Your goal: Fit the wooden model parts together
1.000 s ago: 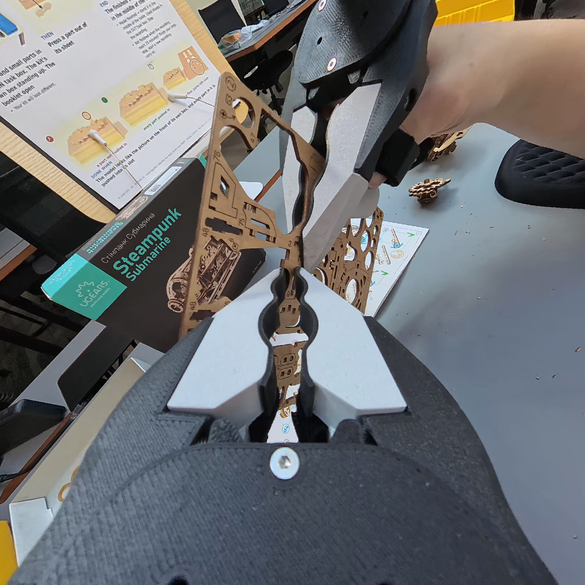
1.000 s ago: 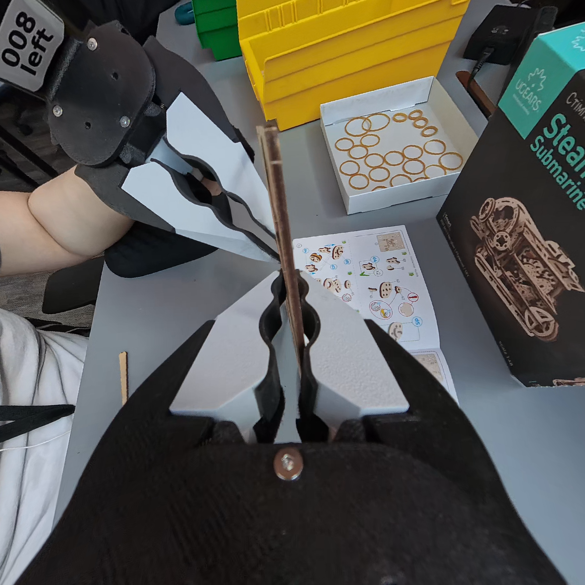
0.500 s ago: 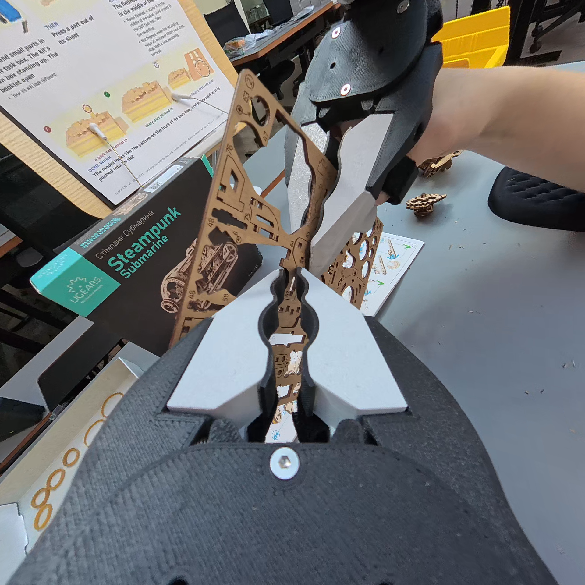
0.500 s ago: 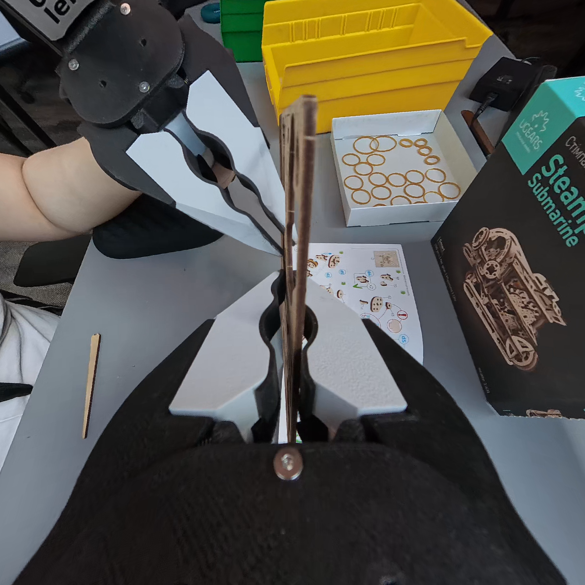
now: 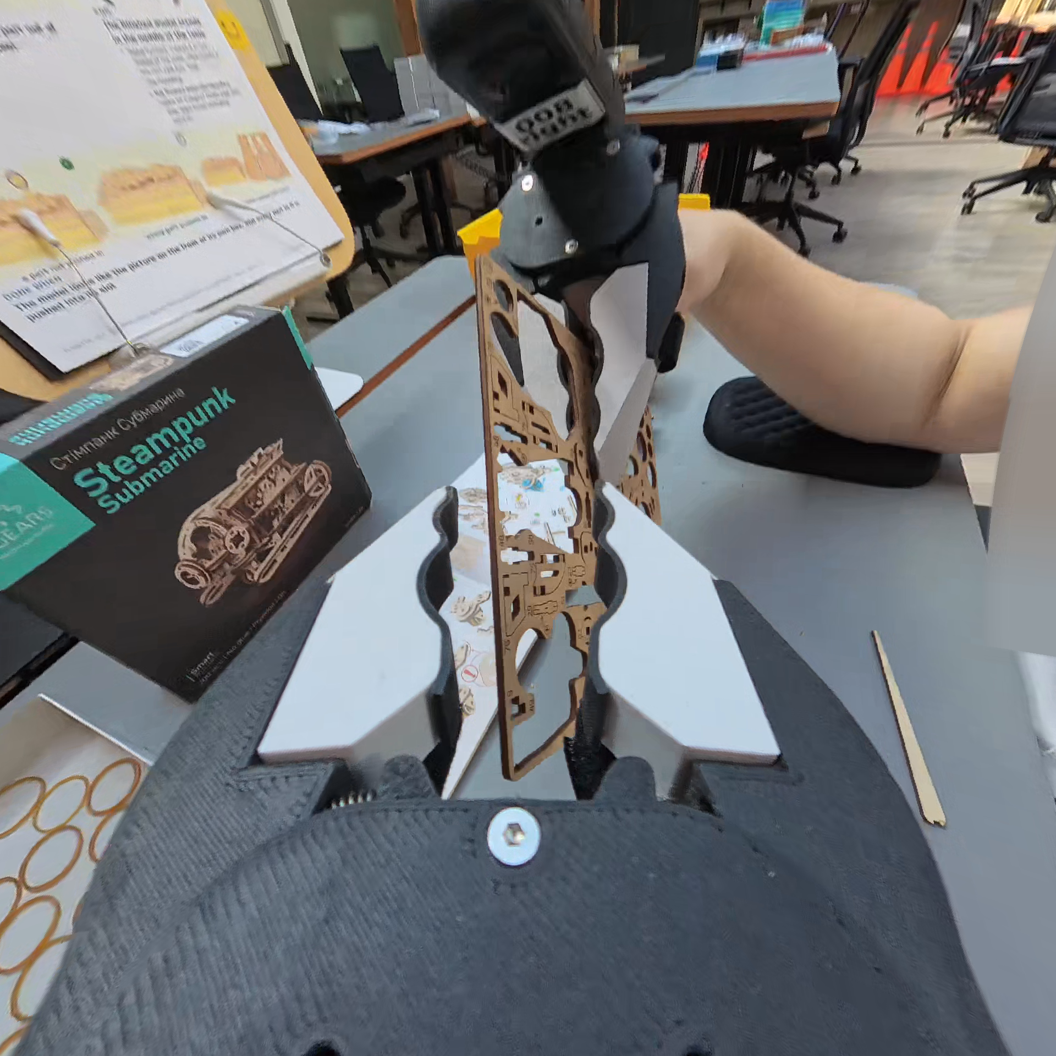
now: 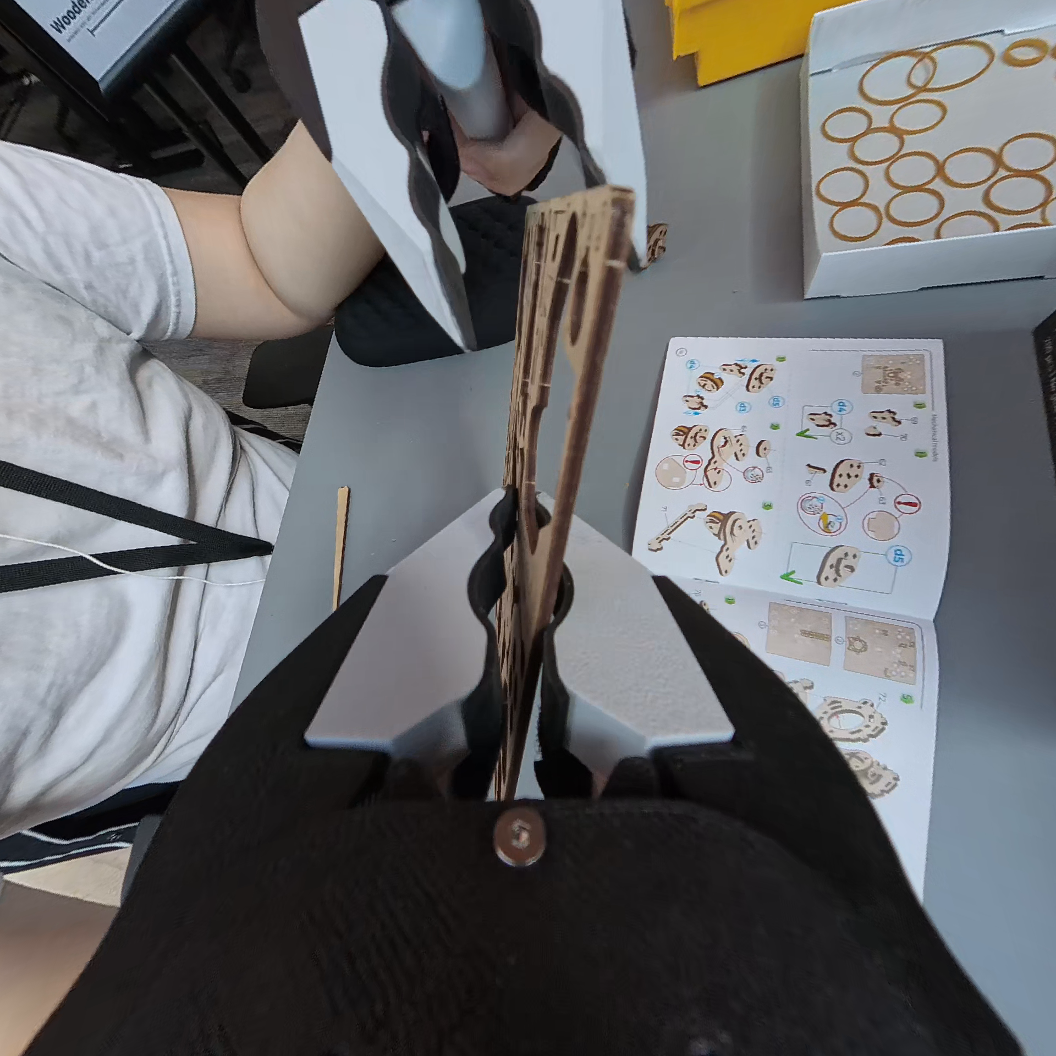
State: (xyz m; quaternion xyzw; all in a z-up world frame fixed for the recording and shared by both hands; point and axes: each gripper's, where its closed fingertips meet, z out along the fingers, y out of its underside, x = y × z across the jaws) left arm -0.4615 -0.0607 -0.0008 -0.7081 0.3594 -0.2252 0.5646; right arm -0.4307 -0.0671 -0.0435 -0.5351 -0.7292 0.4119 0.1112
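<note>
A brown laser-cut wooden sheet (image 5: 540,577) stands upright above the grey table. My right gripper (image 6: 526,497) is shut on its edge; in the left wrist view it (image 5: 600,457) reaches down from above. My left gripper (image 5: 523,491) is open, with the sheet's lower part standing between its jaws, close to the right-hand one. In the right wrist view the sheet (image 6: 571,343) shows edge-on, and the open left gripper (image 6: 551,303) is beyond its far end. A second holed wooden sheet (image 5: 646,474) shows just behind the right gripper.
A dark kit box (image 5: 171,514) stands on the left. A white box of rubber rings (image 6: 926,171), an instruction leaflet (image 6: 800,468), a thin wooden stick (image 6: 342,543), a black wrist pad (image 5: 811,434) and a yellow bin (image 6: 731,34) are on the table. The person sits close. The tips of one gripper are about 6 cm away from the tips of the other.
My left gripper has opened and let go of the wooden sheet. The right gripper keeps hold of it and has turned it more upright, nearer the person.
</note>
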